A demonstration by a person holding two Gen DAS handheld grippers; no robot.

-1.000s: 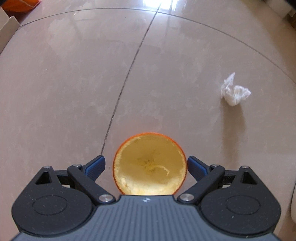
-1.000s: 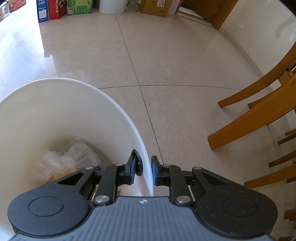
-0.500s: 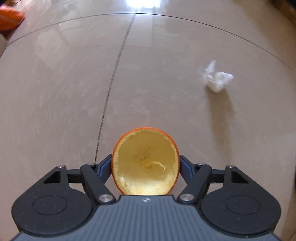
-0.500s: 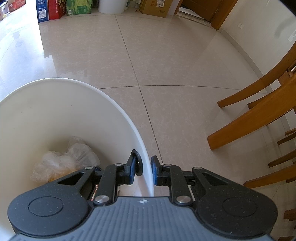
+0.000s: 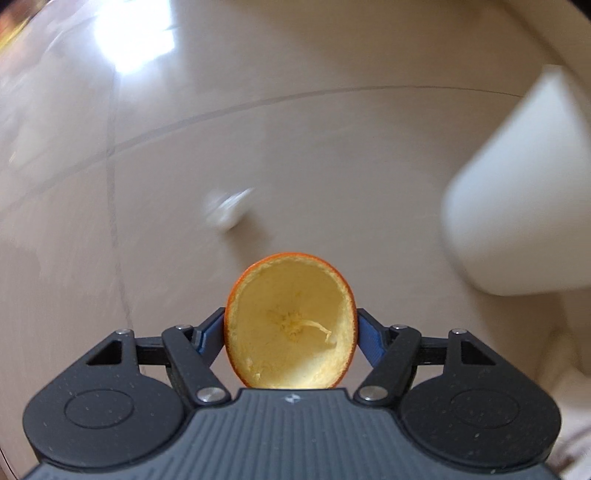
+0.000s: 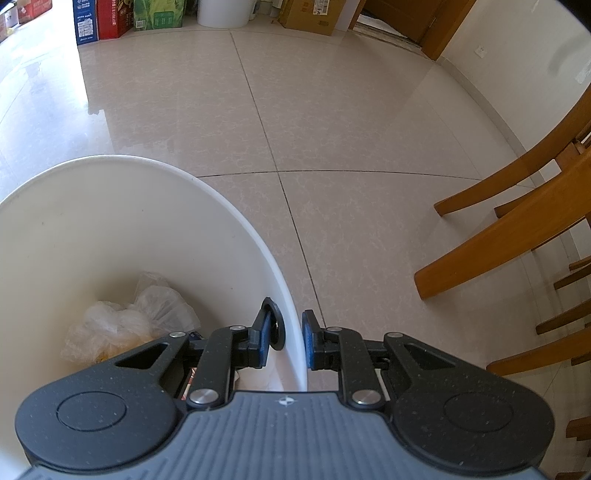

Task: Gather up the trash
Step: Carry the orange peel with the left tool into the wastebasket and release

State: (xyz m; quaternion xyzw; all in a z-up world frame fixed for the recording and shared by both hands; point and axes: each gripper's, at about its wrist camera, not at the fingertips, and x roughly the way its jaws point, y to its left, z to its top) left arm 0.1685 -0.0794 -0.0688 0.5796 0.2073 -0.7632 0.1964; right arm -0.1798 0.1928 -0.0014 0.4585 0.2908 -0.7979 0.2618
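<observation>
My left gripper (image 5: 290, 332) is shut on a hollow half orange peel (image 5: 291, 321), its pale inside facing the camera, held up off the tiled floor. A crumpled white tissue (image 5: 225, 214) lies blurred on the floor beyond it. The white trash bin (image 5: 517, 195) shows blurred at the right of the left wrist view. My right gripper (image 6: 290, 339) is shut on the rim of that white bin (image 6: 236, 206), one finger inside and one outside. A crumpled clear plastic bag (image 6: 122, 321) lies at the bin's bottom.
Wooden chair legs (image 6: 509, 221) stand close on the right of the bin. Cardboard boxes (image 6: 110, 18) and a white bucket (image 6: 225, 13) line the far wall, with a wooden door frame (image 6: 436, 22) beyond. Glossy beige floor tiles (image 6: 332, 122) spread ahead.
The left gripper closed on the orange peel, lifted it and swung right, bringing the white bin into its view. The tissue shifted left in view. The right gripper stayed still on the bin rim.
</observation>
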